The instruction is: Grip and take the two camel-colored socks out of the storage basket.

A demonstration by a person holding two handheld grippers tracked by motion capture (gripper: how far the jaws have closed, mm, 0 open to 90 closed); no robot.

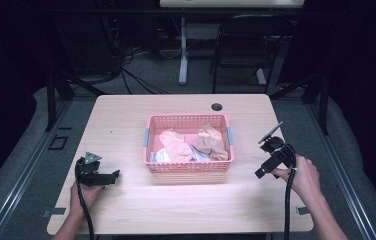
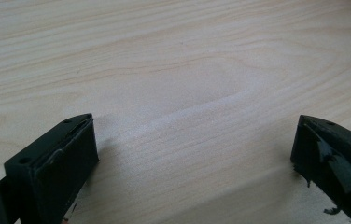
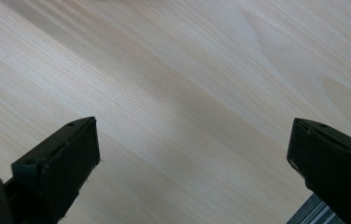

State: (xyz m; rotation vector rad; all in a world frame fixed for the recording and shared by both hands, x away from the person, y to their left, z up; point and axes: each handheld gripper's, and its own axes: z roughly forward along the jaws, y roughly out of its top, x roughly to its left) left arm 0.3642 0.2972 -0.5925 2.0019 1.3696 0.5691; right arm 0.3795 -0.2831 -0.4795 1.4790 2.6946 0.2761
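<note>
A pink basket of crumpled cloths sits mid-table, flanked well apart by the left gripper and right gripper, both jaws spread wide and empty

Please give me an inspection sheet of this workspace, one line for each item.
Surface: light wooden table, bare around the basket.
Job's things: pink basket at the centre, holding crumpled peach, tan and white cloths.
Clutter: nothing seen.
Grippers: left hand-held gripper and right hand-held gripper both open, nothing between the jaws.
Cables: one black cable trails from each gripper.
Surroundings: black chair, floor cables behind.
</note>
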